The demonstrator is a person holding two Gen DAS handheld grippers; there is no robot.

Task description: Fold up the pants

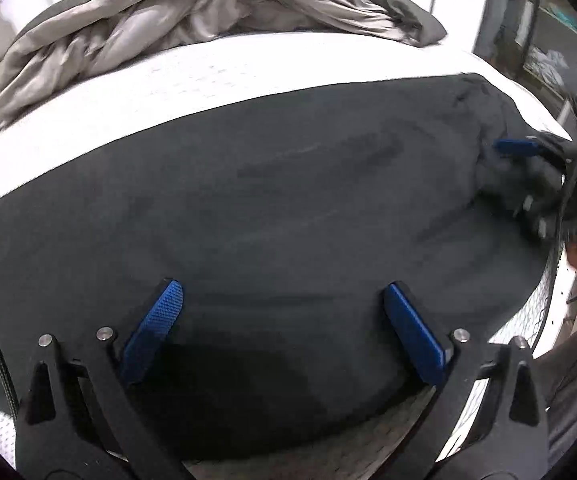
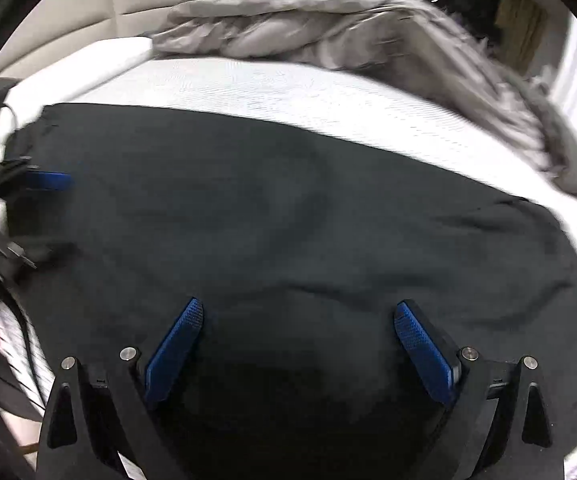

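1. Left wrist view. My left gripper [image 1: 282, 294] hangs low over the pants [image 1: 268, 208], its two blue fingers [image 1: 152, 330] spread wide with nothing between them. Dark cloth fills the gap below the tips; I cannot tell whether the tips touch it.

2. Left wrist view, the garment. The pants lie flat on the white mattress [image 1: 192, 76] as one broad dark panel running from the left edge of the frame to the right. The cloth is mostly smooth, with shallow creases near the middle and a bunched fold at the far right end.

3. Left wrist view, the other tool. My right gripper [image 1: 528, 168] shows at the right edge, by the bunched end of the pants. One blue finger is clear and the rest is blurred, so from here I cannot tell how its fingers stand.

4. Left wrist view, background. A crumpled grey duvet [image 1: 192, 12] lies on the far part of the mattress, apart from the pants.

5. Right wrist view. My right gripper [image 2: 298, 310] is also low over the pants [image 2: 288, 208], blue fingers [image 2: 174, 346] spread wide and holding nothing.

6. Right wrist view, surroundings. The pants cover the near part of the mattress [image 2: 288, 92], wrinkled toward the right edge. My left gripper [image 2: 40, 200] appears at the left edge, over the far-left end of the cloth. The duvet [image 2: 348, 28] is heaped beyond, and a beige headboard [image 2: 100, 12] stands at the upper left.
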